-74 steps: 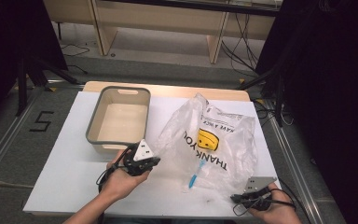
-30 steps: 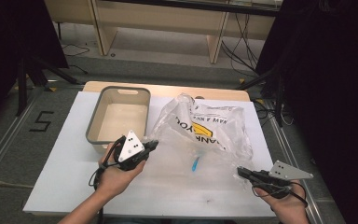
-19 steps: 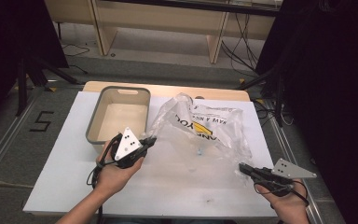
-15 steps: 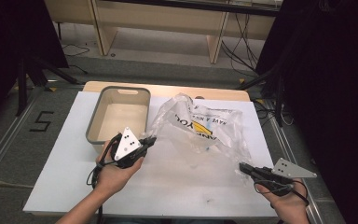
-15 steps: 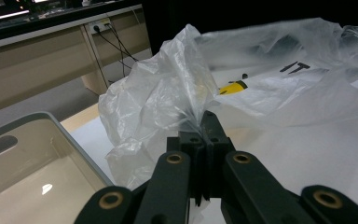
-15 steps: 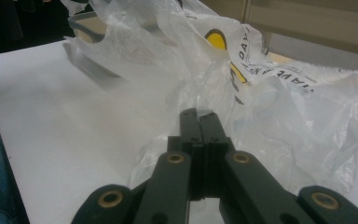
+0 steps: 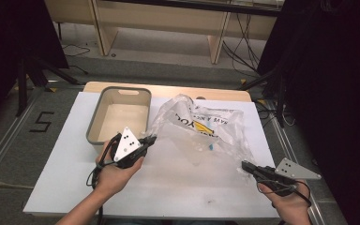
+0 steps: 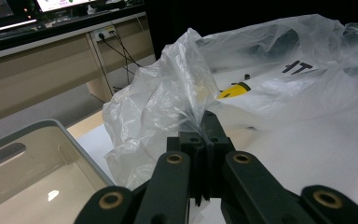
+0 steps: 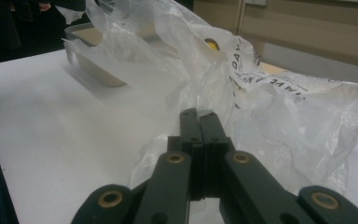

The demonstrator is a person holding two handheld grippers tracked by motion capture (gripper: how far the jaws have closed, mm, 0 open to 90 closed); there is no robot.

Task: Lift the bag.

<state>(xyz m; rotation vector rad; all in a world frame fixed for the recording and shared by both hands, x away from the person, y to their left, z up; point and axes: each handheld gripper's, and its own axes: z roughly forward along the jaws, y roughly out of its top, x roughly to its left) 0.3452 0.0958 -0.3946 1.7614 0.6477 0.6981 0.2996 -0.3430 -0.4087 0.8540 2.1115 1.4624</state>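
Plastic bag (image 7: 201,131), thin, limp and slippery, lies crumpled mid-table just beside the grey bin (image 7: 96,129); left gripper (image 7: 150,139) pinches its bunched edge, right gripper (image 7: 244,165) is clamped on the opposite edge, so gathered folds look the surest hold.

A clear plastic bag (image 7: 201,129) with black lettering and a yellow mark is spread crumpled across the white table. Its two edges are pinched and lifted.
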